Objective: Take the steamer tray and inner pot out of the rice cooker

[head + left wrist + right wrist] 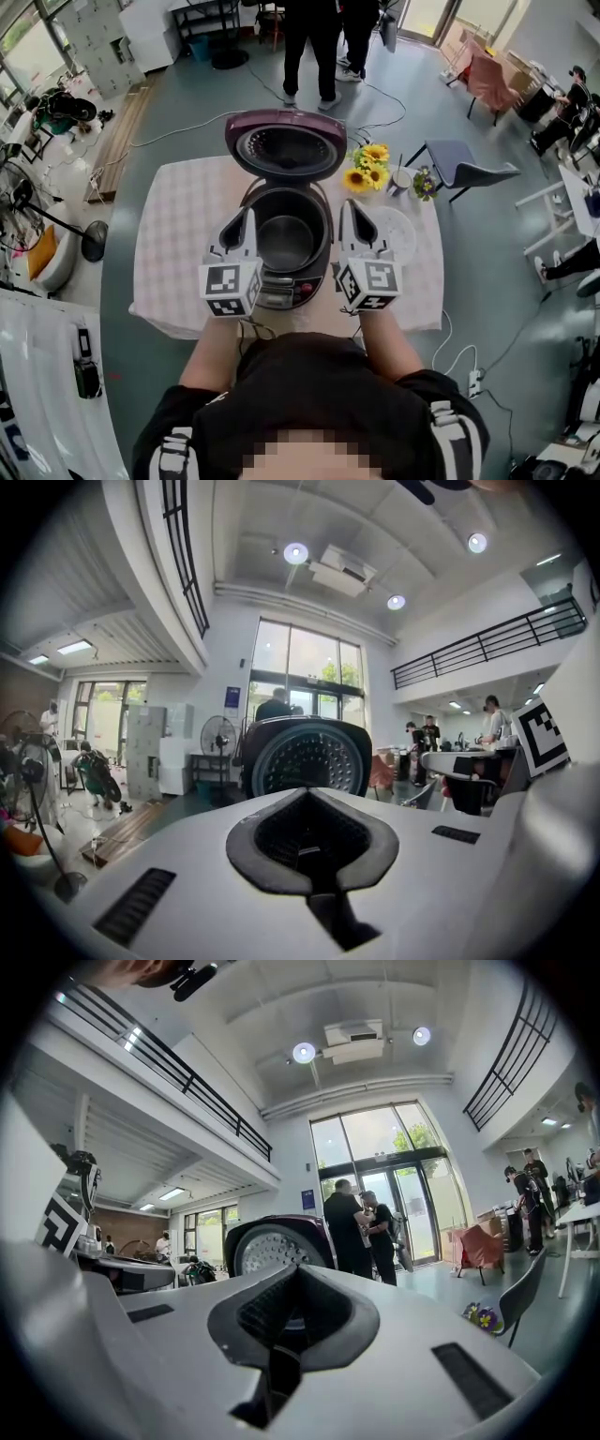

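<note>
Fingers pressed together and empty, left gripper [246, 216] and right gripper [349, 208] flank the open rice cooker [286, 141]; they must spread before clamping the inner pot [286, 242] rim.

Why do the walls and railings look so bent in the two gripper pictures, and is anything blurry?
Left gripper view: wide-angle lens curves the railing, corners go black, rice cooker lid is sharp. Right gripper view: same bending, ceiling lamp flares white. Head view: room bows outward, evenly lit, no motion blur.
</note>
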Tool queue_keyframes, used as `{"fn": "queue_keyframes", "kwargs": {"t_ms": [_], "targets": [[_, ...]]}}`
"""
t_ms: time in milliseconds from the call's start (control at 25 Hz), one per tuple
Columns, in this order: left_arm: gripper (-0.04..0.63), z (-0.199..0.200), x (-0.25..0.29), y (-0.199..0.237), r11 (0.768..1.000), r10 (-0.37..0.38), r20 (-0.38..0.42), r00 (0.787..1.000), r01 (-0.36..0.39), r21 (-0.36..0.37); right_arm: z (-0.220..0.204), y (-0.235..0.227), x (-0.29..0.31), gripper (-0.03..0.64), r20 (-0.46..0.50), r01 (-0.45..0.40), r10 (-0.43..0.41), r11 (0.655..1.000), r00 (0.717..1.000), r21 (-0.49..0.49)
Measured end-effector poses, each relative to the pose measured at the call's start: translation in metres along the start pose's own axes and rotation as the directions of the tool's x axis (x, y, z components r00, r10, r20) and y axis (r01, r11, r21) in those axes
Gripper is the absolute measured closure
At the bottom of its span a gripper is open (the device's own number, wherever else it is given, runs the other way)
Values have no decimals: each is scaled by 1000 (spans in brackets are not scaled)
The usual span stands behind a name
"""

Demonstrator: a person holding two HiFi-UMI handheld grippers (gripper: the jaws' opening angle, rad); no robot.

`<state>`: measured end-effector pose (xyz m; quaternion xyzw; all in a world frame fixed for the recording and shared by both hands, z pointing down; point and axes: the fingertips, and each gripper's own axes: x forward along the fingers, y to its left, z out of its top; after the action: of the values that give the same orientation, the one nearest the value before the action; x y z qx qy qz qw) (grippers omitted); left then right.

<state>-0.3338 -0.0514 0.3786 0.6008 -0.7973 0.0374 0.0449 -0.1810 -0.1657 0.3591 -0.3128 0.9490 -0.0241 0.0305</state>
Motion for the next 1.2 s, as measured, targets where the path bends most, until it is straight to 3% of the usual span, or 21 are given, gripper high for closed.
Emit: {"fn": "queue_keyframes", "kwargs": {"t_ms": [360, 400, 440, 520, 600, 760, 960, 1200], "targets": [[589, -8, 1, 37, 998, -55, -26, 998, 55, 15, -12, 31, 15, 615, -22, -10, 10, 1000, 1000, 29], [567, -8, 4, 39, 998, -67, -26, 997, 67, 14, -13, 34, 18, 580, -24, -23, 24, 999, 999, 41], [501, -9, 6, 41, 997, -77, -25, 997, 77, 13, -14, 35, 20, 506, -27, -34, 36, 998, 999, 52], [295, -13, 9, 47, 997, -78, -26, 997, 79, 12, -20, 37, 24, 416, -44, -39, 42, 997, 998, 65], [237, -20, 10, 55, 998, -66, -48, 997, 67, 12, -29, 36, 26, 353, -80, -26, 31, 998, 996, 63], [224, -41, 16, 65, 997, -73, -133, 988, 72, -8, -48, 32, 31, 341, -177, 1, 6, 999, 984, 43], [224, -72, 23, 68, 995, -98, -283, 954, 94, -28, -83, 28, 36, 341, -334, 15, -2, 999, 943, 38], [224, -117, 35, 60, 988, -140, -465, 874, 156, -3, -131, 21, 41, 341, -512, 10, -7, 1000, 859, 2]]}}
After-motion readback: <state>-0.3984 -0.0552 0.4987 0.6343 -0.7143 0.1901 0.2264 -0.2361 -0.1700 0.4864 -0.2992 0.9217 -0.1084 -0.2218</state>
